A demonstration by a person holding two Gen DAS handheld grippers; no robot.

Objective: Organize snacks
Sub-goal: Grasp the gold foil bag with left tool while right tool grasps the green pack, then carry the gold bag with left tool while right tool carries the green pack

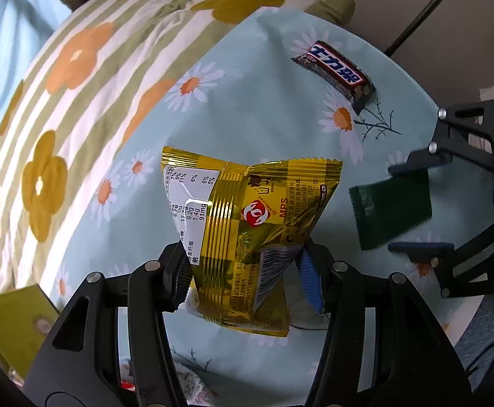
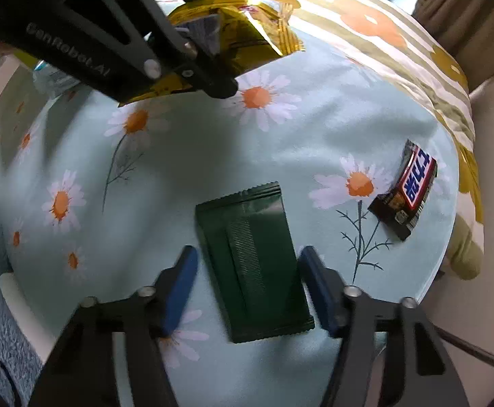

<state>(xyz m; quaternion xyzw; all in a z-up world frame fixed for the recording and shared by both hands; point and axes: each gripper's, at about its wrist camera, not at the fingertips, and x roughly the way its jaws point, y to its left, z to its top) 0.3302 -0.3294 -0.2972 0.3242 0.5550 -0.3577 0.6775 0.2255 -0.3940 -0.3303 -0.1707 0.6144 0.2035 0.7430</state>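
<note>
At the centre of the left wrist view we hold a gold snack packet [image 1: 247, 234] pinched in the left gripper [image 1: 247, 271], its jaws clamped on the crumpled lower half, the packet clear of the daisy-print cloth [image 1: 264, 84]. Toward the lower middle of the right wrist view, our right gripper [image 2: 247, 285] straddles a dark green packet [image 2: 253, 264]; its blue pads [image 2: 179, 288] sit just beside the edges, not pressing (so nothing is gripped there). A brown chocolate bar [image 2: 404, 190] lies untouched at the right. We judge sorting partly done: one snack lifted, two left.
</note>
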